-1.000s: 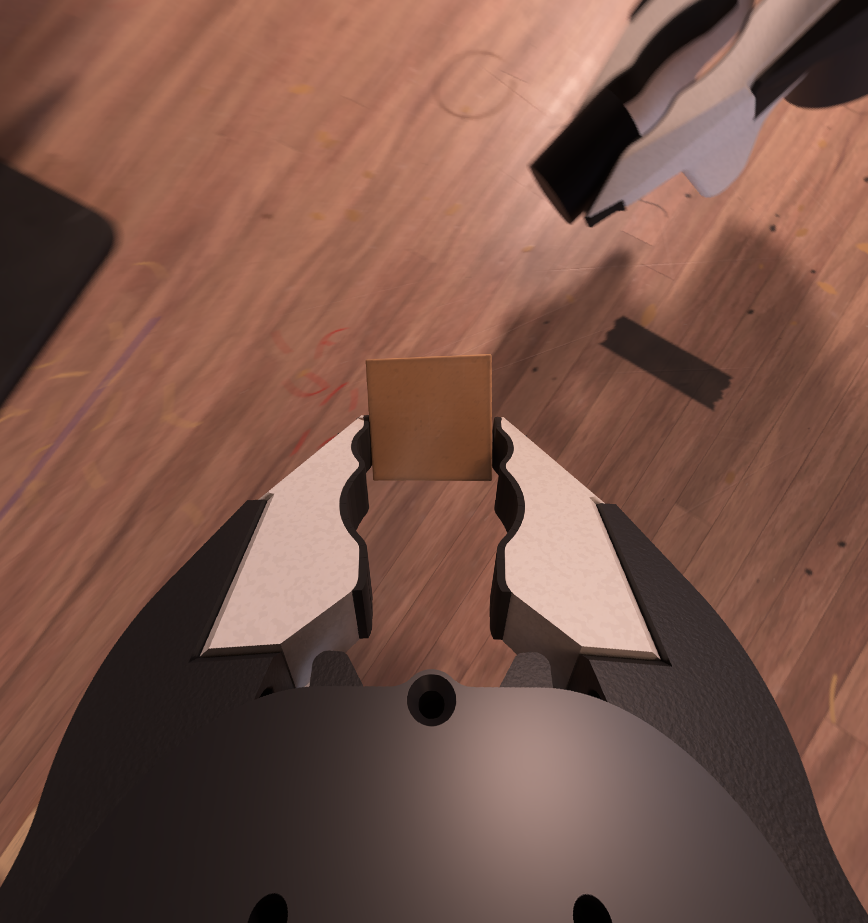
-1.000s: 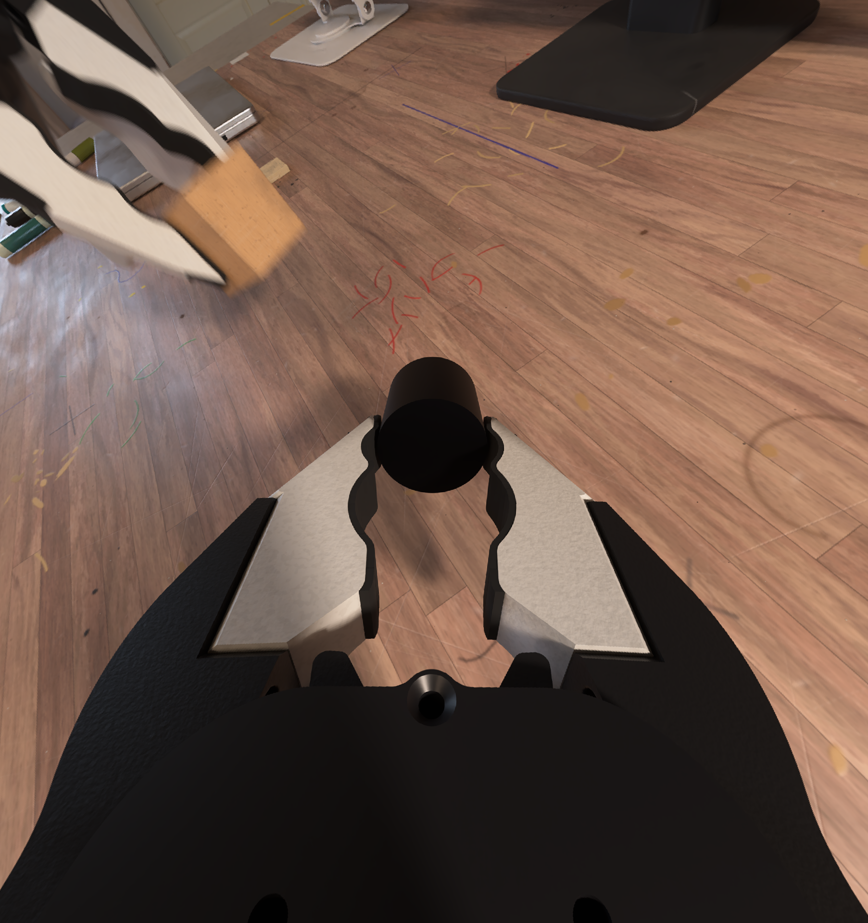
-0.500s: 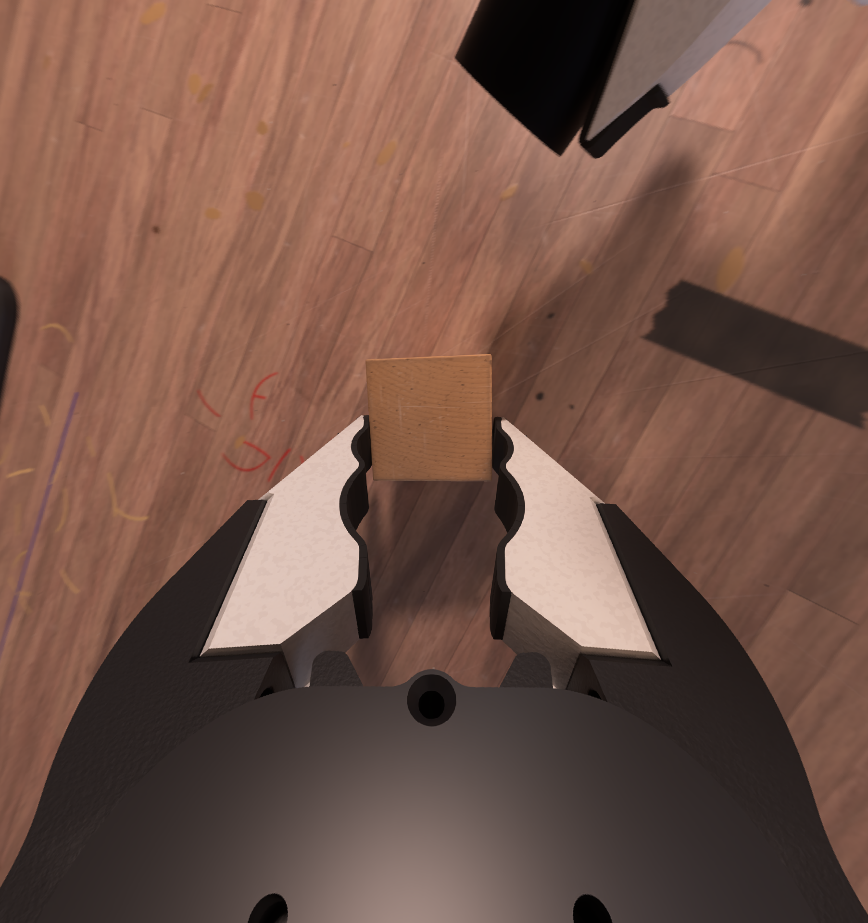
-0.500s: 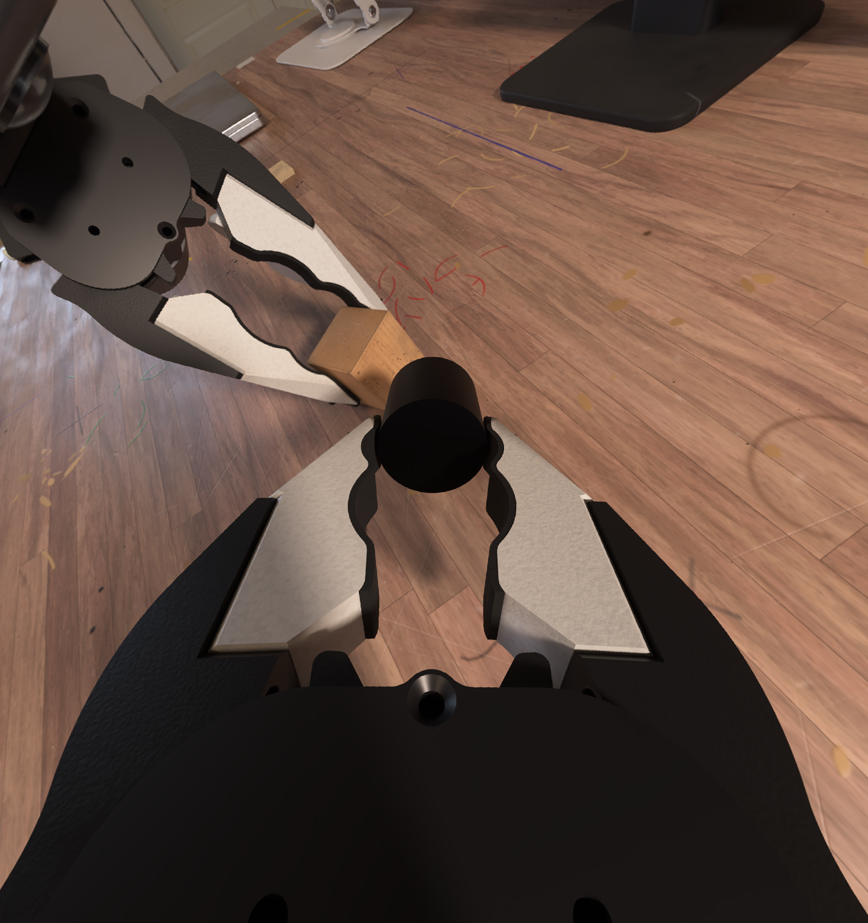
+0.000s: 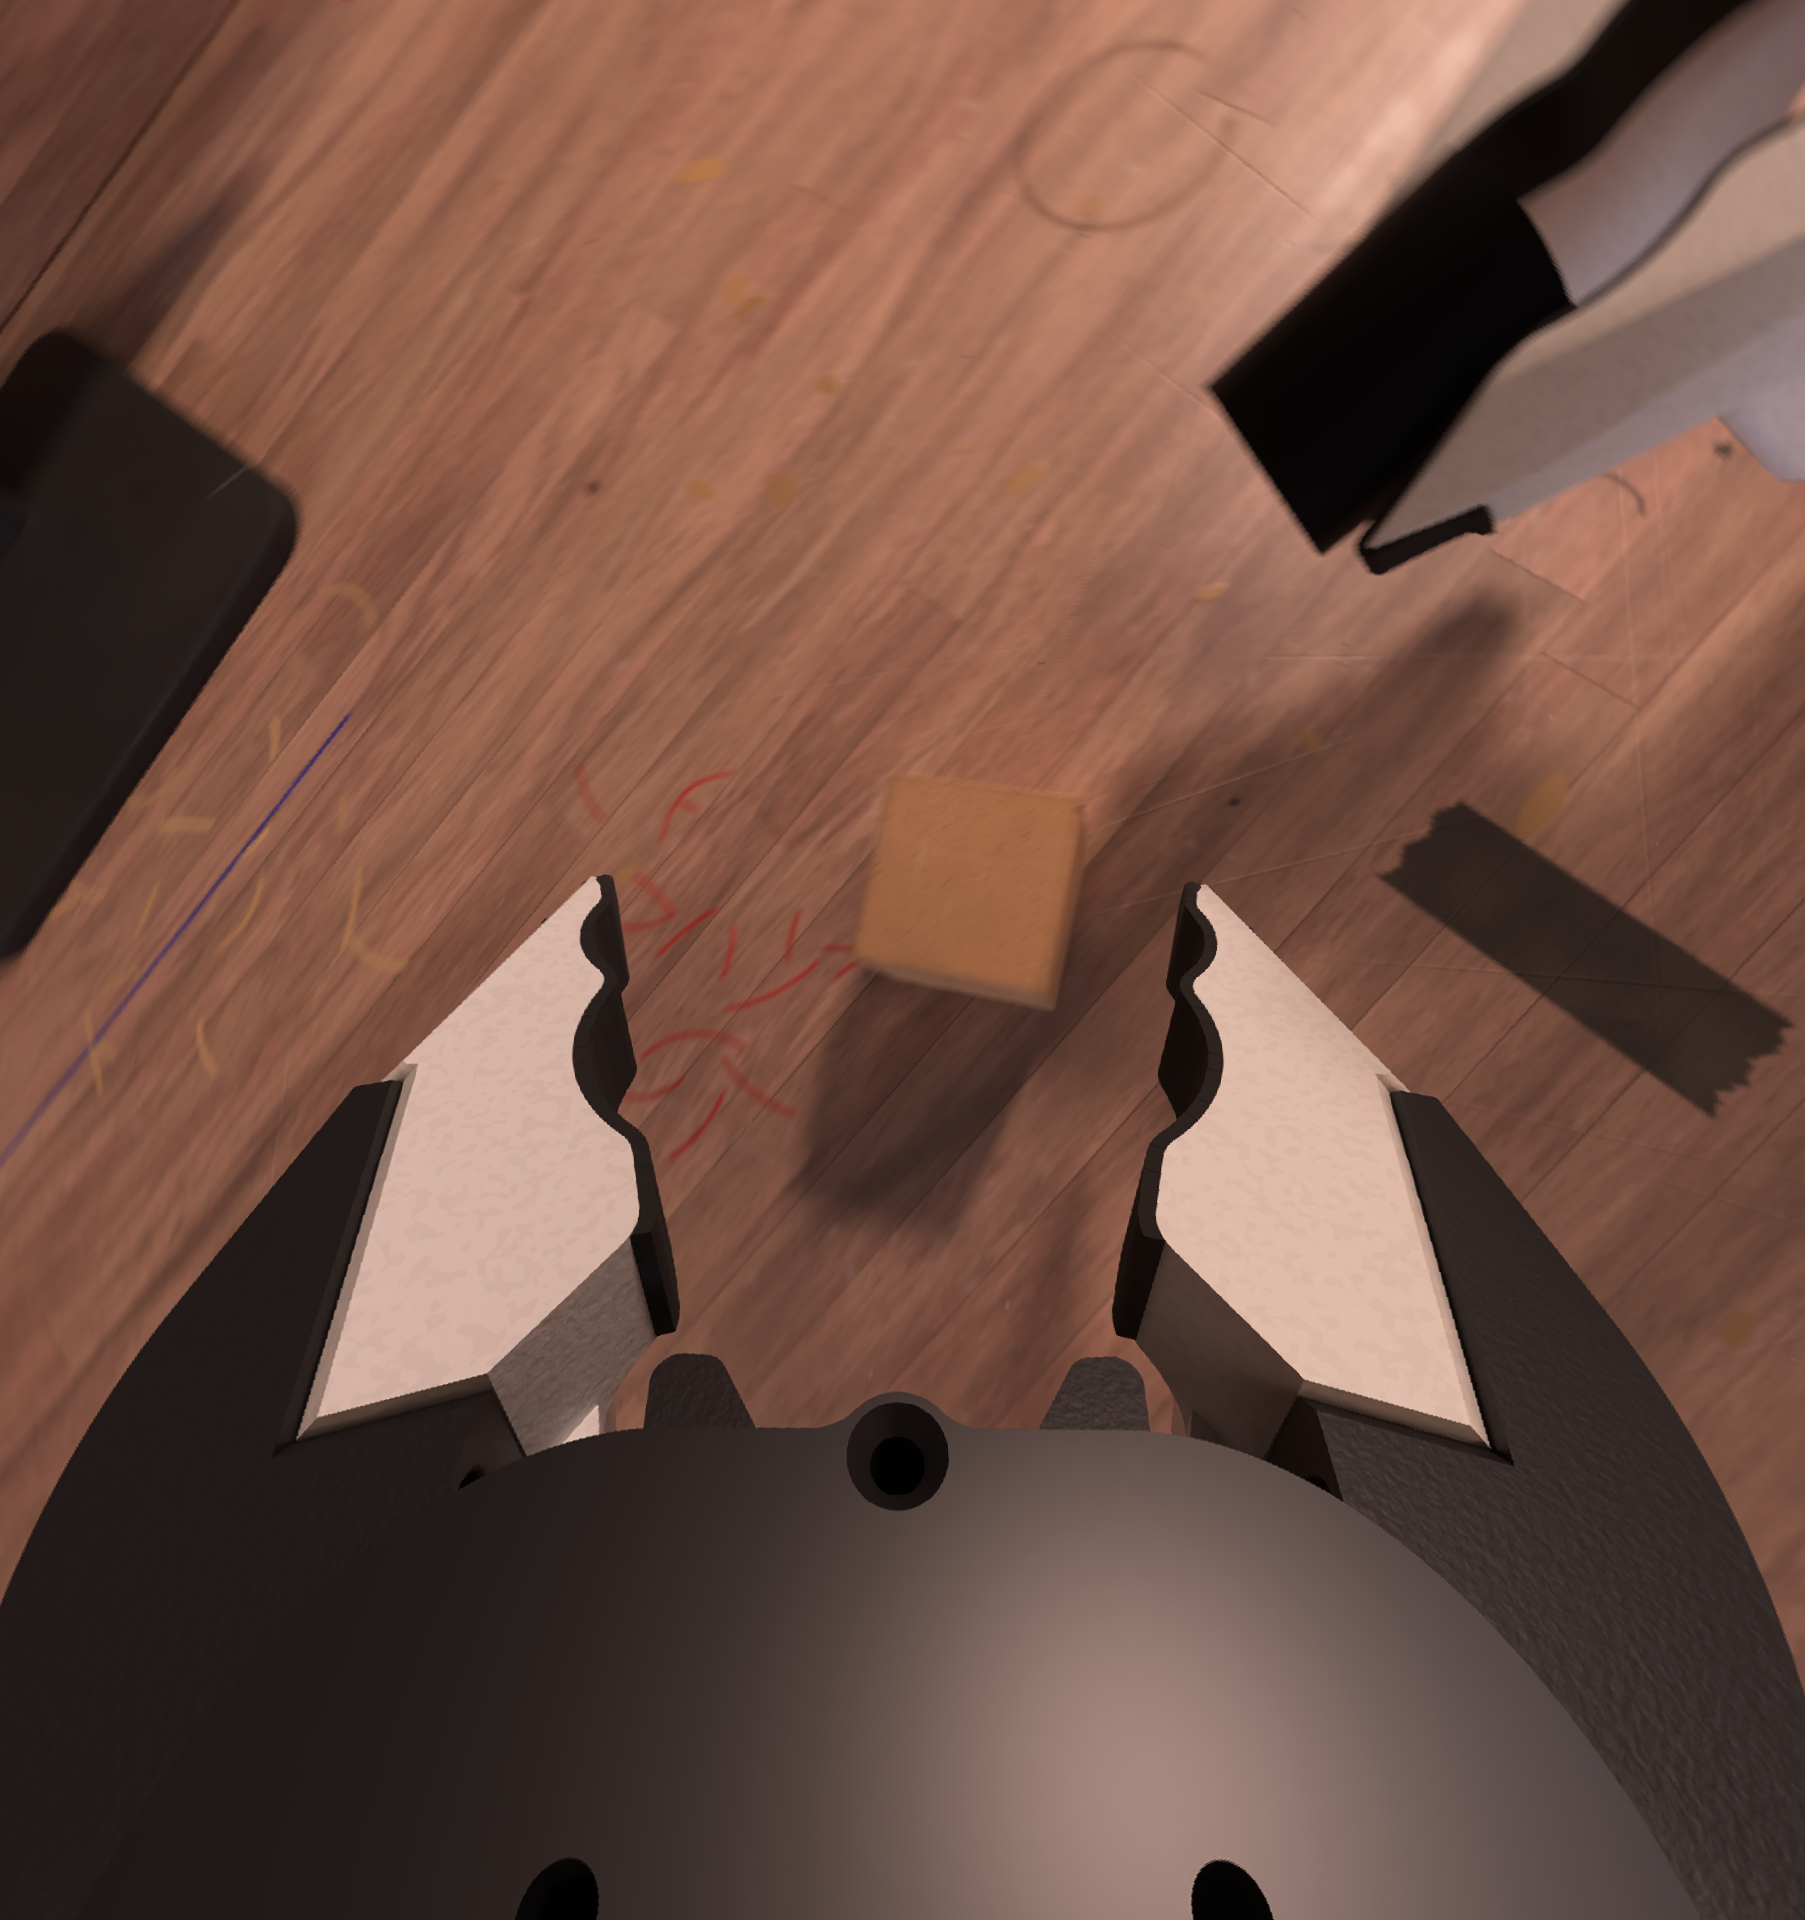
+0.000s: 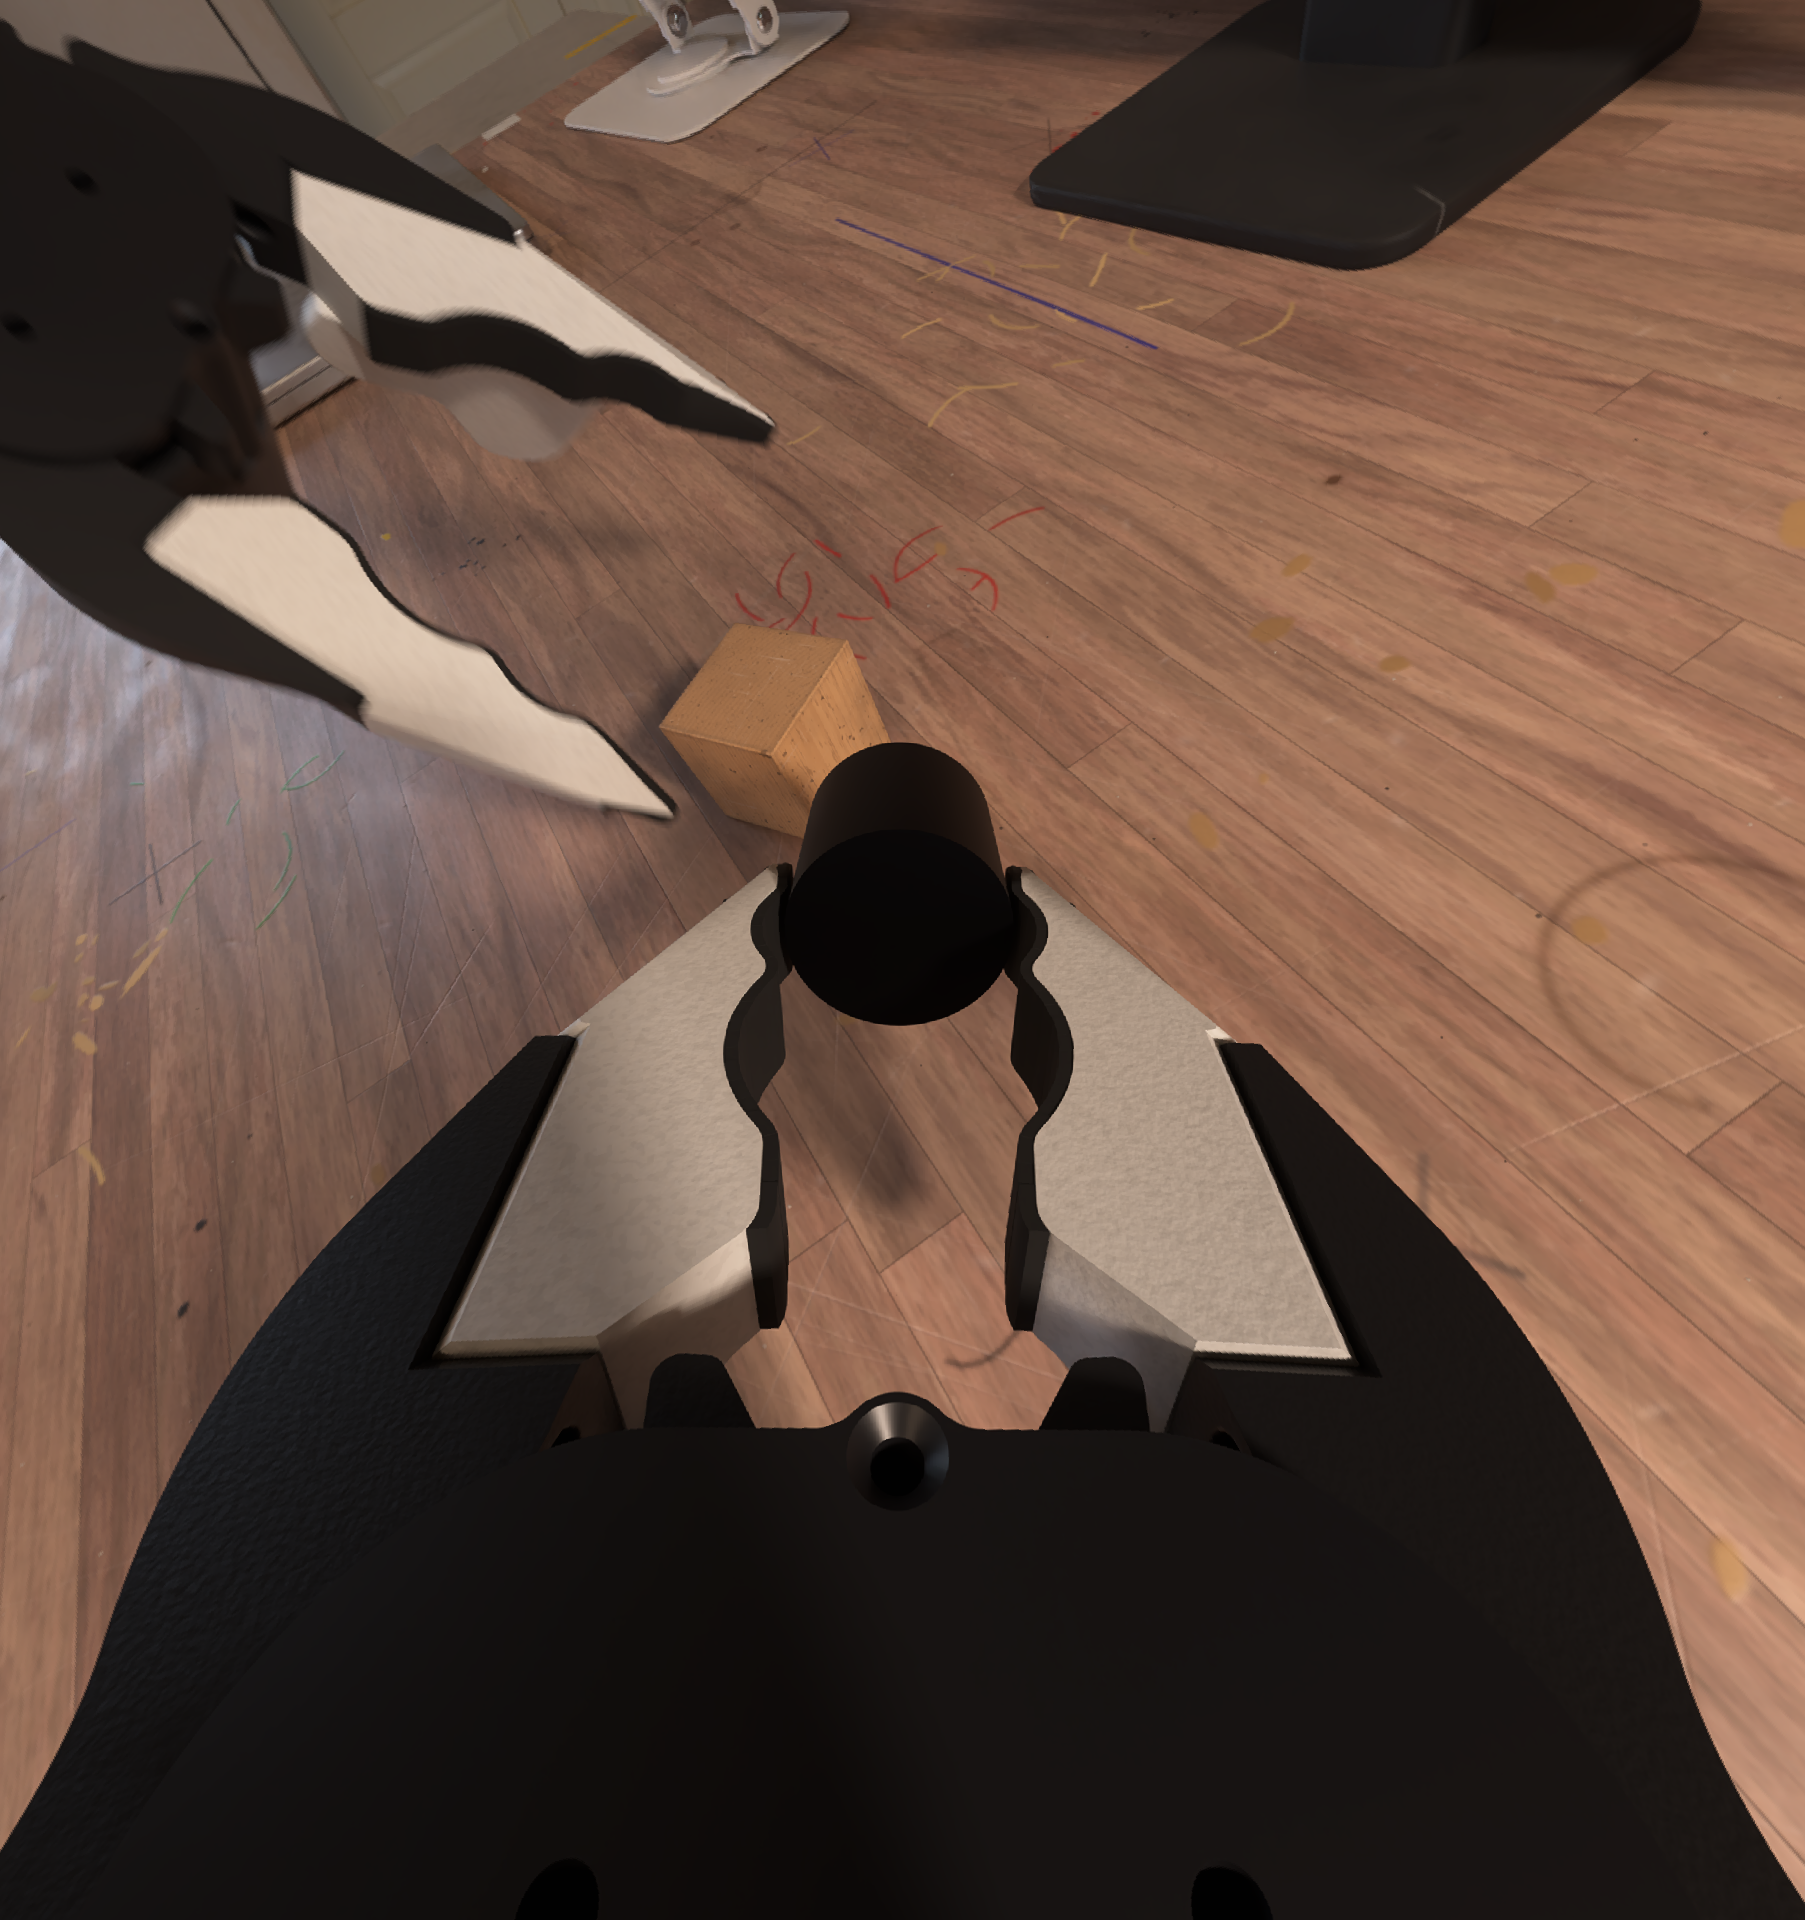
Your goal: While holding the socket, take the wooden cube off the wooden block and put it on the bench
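Note:
The wooden cube (image 5: 965,894) lies loose on the wooden bench top (image 5: 773,416), just beyond my left gripper (image 5: 898,894), which is open wide and empty above it. In the right wrist view the cube (image 6: 773,717) rests on the bench beside red scribbles, and the left gripper (image 6: 716,613) hangs open over it. My right gripper (image 6: 898,883) is shut on the black cylindrical socket (image 6: 893,883), held above the bench just in front of the cube. In the left wrist view the right gripper's fingers (image 5: 1656,312) and the socket (image 5: 1386,384) show at top right. No wooden block shows.
A black flat base (image 6: 1324,145) stands at the back right; it also shows in the left wrist view (image 5: 98,623) at the left. A white stand foot (image 6: 700,73) sits at the far back. A strip of dark tape (image 5: 1584,956) lies right of the cube.
My left gripper lowered the cube to the bench, then opened and let it go, and has drawn back upward. My right gripper has kept still with the socket.

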Tool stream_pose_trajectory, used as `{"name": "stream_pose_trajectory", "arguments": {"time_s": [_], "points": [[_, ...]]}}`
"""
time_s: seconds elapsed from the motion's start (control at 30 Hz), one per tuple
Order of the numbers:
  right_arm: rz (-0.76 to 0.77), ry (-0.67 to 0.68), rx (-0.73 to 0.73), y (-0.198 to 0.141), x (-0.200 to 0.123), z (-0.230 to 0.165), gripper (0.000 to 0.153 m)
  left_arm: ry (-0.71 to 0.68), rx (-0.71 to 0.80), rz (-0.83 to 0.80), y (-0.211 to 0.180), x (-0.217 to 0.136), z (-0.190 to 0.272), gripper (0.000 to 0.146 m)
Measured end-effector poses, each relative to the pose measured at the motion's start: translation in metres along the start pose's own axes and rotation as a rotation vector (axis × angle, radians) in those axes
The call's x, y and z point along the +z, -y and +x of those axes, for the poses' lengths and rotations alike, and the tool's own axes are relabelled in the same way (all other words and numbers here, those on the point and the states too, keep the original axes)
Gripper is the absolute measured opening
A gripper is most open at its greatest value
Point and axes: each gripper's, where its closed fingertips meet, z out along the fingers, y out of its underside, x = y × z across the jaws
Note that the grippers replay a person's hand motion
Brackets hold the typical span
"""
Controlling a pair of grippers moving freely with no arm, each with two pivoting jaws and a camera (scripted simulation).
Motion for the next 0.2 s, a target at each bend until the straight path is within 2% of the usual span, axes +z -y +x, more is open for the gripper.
{"name": "stream_pose_trajectory", "arguments": {"time_s": [0.13, 0.2], "points": [[0.003, 0.009, 0.013, -0.001, -0.001, 0.002, 0.04, 0.027, -0.191, 0.044, -0.014, -0.047, -0.037, 0.107], [0.005, 0.013, 0.019, -0.001, -0.002, 0.004, 0.04, 0.101, -0.259, 0.053, -0.029, -0.08, -0.066, 0.106]]}}
